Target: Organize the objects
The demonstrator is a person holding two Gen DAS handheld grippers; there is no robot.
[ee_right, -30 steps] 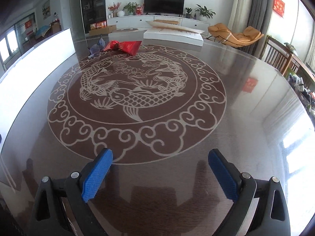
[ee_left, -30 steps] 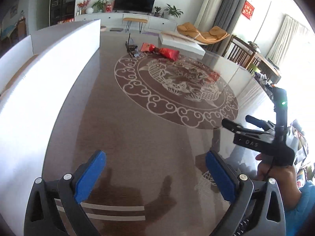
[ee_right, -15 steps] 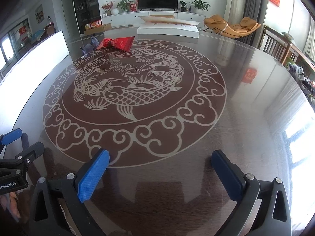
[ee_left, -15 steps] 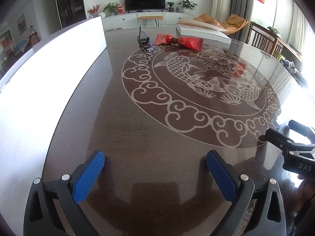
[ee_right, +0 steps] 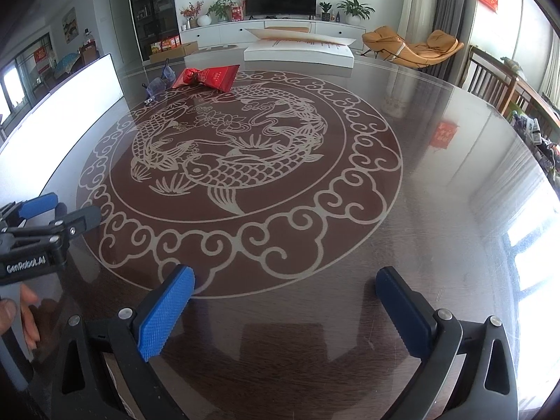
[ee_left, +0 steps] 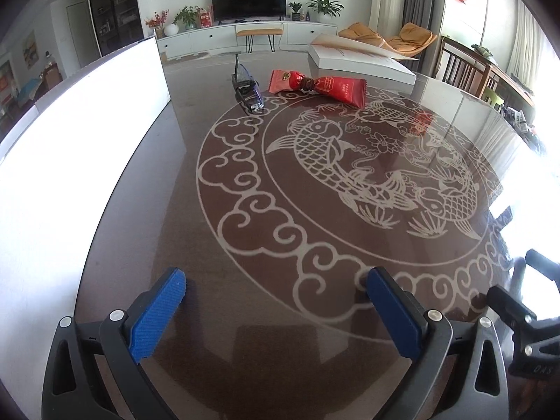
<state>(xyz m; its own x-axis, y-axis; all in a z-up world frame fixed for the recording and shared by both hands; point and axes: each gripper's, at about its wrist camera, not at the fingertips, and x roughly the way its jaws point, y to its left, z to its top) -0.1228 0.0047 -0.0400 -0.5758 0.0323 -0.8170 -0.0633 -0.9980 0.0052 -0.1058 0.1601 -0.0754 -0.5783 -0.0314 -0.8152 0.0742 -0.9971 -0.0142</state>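
Note:
Two red snack packets point(ee_left: 316, 85) lie end to end at the far side of the round dark table point(ee_left: 147, 231), beside a dark, bluish glasses-like item point(ee_left: 246, 92). The right wrist view shows the same packets point(ee_right: 210, 77) and that item point(ee_right: 159, 84) at the far left. My left gripper point(ee_left: 274, 280) hangs open over the near table with nothing between its blue pads. My right gripper point(ee_right: 285, 274) is open just as wide and holds nothing. Both are far from the objects. The left gripper point(ee_right: 63, 211) also shows at the right wrist view's left edge, held by a hand.
A flat white box point(ee_left: 360, 61) sits at the table's far edge behind the packets. A tall white board point(ee_left: 70, 147) stands along the table's left side. Wooden chairs point(ee_right: 497, 87) stand at the right. The right gripper's body point(ee_left: 525, 311) shows at the left wrist view's lower right.
The left wrist view has swung across the table, bringing the packets nearer its centre. The left gripper has come into the right wrist view at the lower left. The right gripper has stayed put.

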